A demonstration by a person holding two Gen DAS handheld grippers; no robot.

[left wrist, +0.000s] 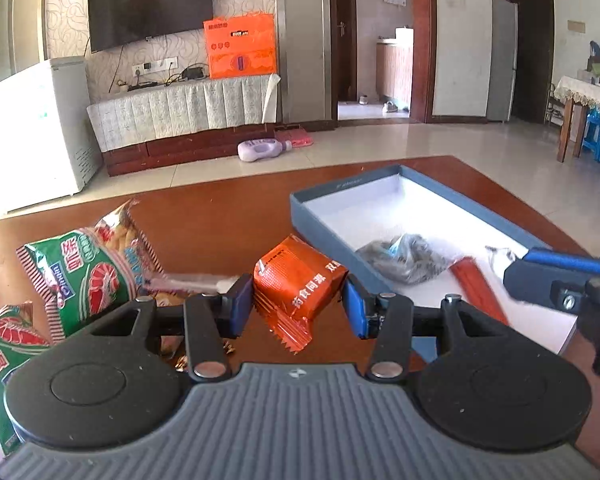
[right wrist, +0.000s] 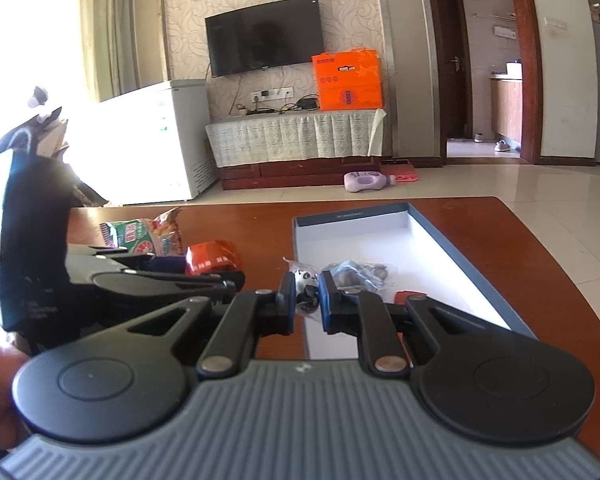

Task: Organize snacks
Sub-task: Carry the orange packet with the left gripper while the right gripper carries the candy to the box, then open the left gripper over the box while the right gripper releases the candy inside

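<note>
My left gripper (left wrist: pixel 298 300) is shut on an orange snack packet (left wrist: pixel 296 280) and holds it above the brown table, just left of the blue box (left wrist: pixel 320 216). The packet also shows in the right wrist view (right wrist: pixel 212 258). My right gripper (right wrist: pixel 305 298) is shut on a small panda-print packet (right wrist: pixel 306 280) over the near left edge of the box (right wrist: pixel 300 240). Inside the box lie a clear bag of dark snacks (left wrist: pixel 404 256) and a red stick packet (left wrist: pixel 480 288). Green shrimp-chip bags (left wrist: pixel 84 276) lie at the table's left.
The brown table (left wrist: pixel 220 216) ends at a curved far edge, with tiled floor beyond. A TV stand, white freezer (left wrist: pixel 32 132) and purple bottle (left wrist: pixel 260 150) stand far off. The right gripper's body (left wrist: pixel 560 280) shows at the right of the left wrist view.
</note>
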